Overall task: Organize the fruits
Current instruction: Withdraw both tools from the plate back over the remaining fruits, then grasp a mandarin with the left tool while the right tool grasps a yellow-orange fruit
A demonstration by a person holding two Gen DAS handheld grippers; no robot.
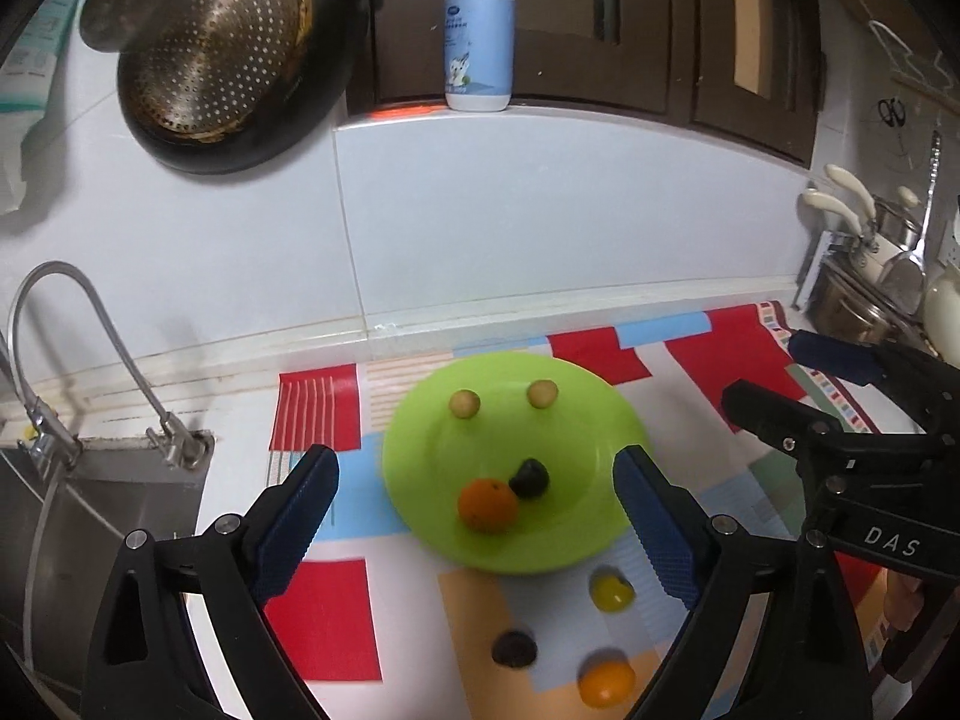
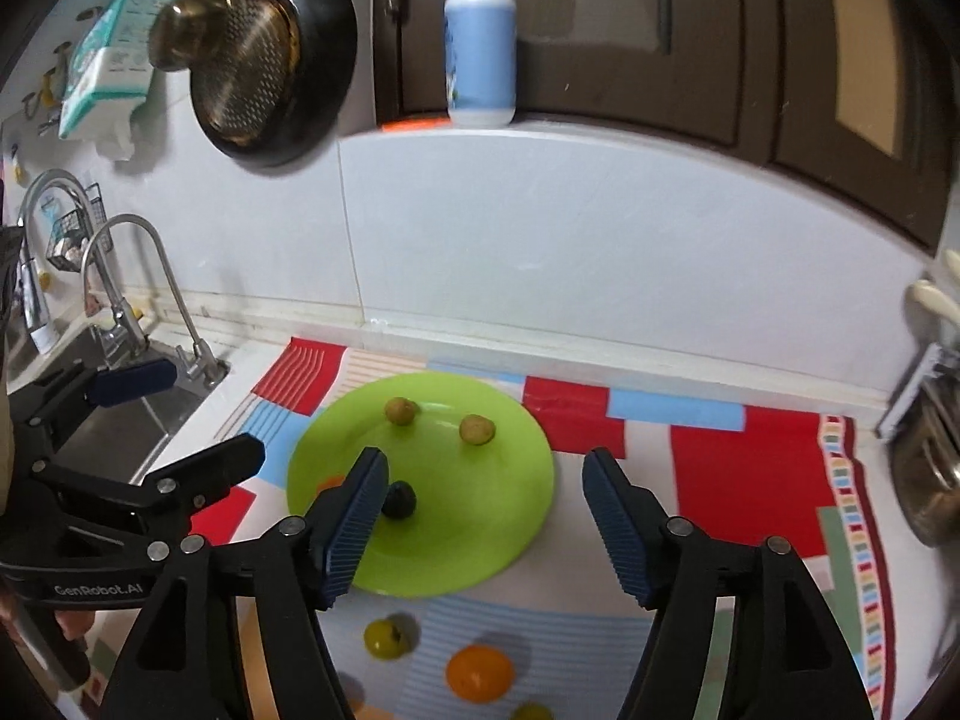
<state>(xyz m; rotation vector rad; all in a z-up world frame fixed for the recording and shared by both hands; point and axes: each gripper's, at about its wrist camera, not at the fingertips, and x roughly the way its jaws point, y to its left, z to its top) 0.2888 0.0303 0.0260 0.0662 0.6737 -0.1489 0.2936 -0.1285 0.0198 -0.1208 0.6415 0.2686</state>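
Note:
A green plate (image 1: 570,450) (image 2: 480,528) lies on a colourful mat. It holds two small tan-green fruits (image 1: 465,404) (image 1: 543,393), a dark plum (image 1: 529,478) (image 2: 399,499) and an orange (image 1: 487,505). In front of the plate, a yellow-green fruit (image 1: 611,593) (image 2: 387,638), a dark fruit (image 1: 514,649) and another orange (image 1: 606,684) (image 2: 480,673) rest on the mat. My left gripper (image 1: 476,459) (image 2: 192,420) hangs open above the plate's near side, holding nothing. My right gripper (image 2: 486,462) (image 1: 774,369) is open too, raised over the plate's right part, with nothing between its pads.
A steel sink (image 1: 90,510) with a faucet (image 1: 90,324) lies left of the mat. A pan with a strainer (image 1: 228,54) hangs on the wall. A pump bottle (image 1: 479,36) stands on the ledge behind. Pots and utensils (image 1: 870,264) crowd the right end.

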